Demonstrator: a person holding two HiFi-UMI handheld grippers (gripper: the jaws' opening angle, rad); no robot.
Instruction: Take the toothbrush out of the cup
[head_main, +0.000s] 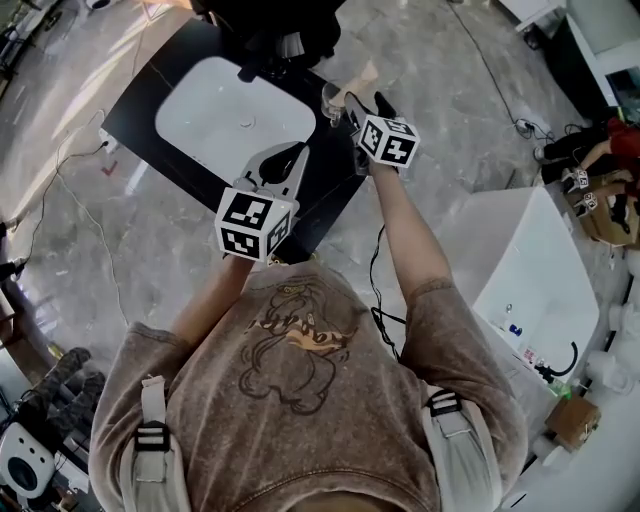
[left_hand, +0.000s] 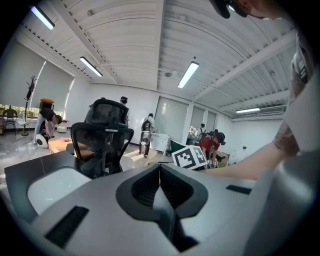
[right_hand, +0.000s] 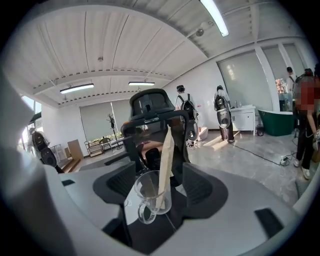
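One toothbrush (right_hand: 165, 160) leans in a glass cup (right_hand: 149, 202) near the counter's (head_main: 135, 115) right edge, beside the sink (head_main: 220, 110). The right gripper's (right_hand: 160, 187) jaws stand apart with the cup showing between them. Closing this low would likely clamp or tip the cup. The left gripper (left_hand: 161, 186), pressed shut and empty, offers no steadying.
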